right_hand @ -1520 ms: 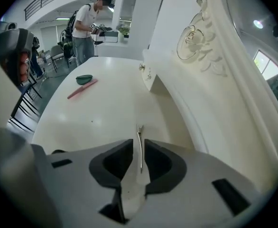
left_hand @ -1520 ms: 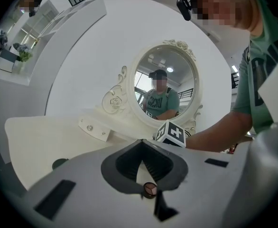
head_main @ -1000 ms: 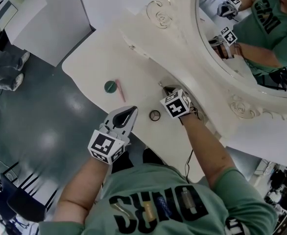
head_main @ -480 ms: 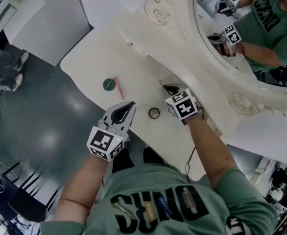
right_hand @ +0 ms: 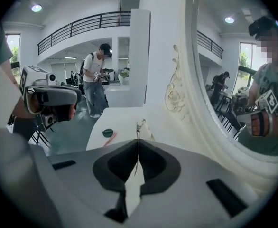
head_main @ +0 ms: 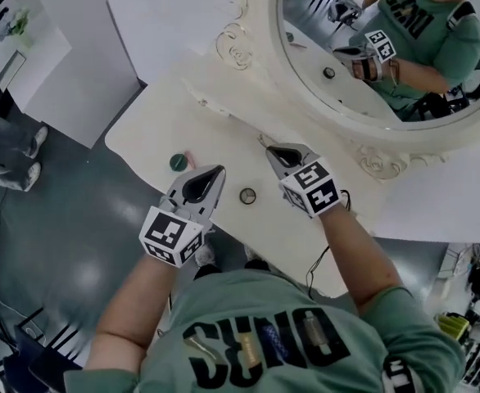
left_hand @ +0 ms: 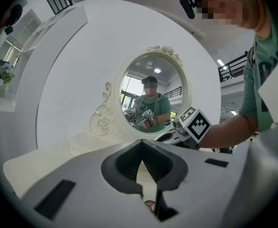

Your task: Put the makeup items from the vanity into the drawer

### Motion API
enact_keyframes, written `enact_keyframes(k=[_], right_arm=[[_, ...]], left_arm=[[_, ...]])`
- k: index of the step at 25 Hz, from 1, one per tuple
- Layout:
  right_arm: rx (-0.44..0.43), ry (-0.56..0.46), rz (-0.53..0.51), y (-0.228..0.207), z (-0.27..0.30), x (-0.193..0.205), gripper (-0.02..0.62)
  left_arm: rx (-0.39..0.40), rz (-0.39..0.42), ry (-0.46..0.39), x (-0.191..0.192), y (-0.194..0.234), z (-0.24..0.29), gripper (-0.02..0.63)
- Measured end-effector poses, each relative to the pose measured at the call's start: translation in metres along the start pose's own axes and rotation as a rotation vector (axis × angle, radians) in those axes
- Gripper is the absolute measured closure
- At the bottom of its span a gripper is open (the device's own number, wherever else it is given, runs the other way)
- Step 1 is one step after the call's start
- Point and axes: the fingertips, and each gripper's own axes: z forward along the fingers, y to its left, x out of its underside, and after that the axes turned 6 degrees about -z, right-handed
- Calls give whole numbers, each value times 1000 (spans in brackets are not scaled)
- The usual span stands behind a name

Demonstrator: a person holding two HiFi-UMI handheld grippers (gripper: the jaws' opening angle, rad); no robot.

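Cream-white curved vanity tabletop, small round dark-green compact lay near its front edge, slim pink stick just beside the compact, small dark-rimmed round pot sat well apart, further right.

I can read only large dark letters on the green shirt, seemingly "SUNO", though folds blur them.

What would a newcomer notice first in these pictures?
The large ornate oval mirror at the upper right, reflecting the person. Below it, the left tongs and the right tongs hover shut over the white vanity, with a small round item between them.
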Motion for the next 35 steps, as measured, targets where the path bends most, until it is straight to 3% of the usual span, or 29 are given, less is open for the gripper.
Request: enact_keyframes(k=[4, 8, 12, 17, 22, 26, 35], right_arm=[[97, -74, 17, -10, -58, -32, 580], [199, -112, 30, -20, -124, -37, 580], [281, -110, 57, -35, -185, -10, 581], [327, -72, 104, -52, -240, 54, 581], [298, -33, 133, -73, -264, 120, 581], [218, 5, 118, -70, -256, 169, 580], [22, 157, 25, -38, -198, 253, 580]], left_arm=[[121, 82, -4, -39, -32, 12, 598], [255, 141, 17, -58, -80, 33, 598], [363, 157, 43, -56, -132, 64, 598], [444, 146, 95, -28, -190, 106, 598], [470, 134, 152, 15, -233, 154, 598], [475, 113, 211, 62, -258, 183, 598], [425, 87, 311, 134, -258, 205, 598]])
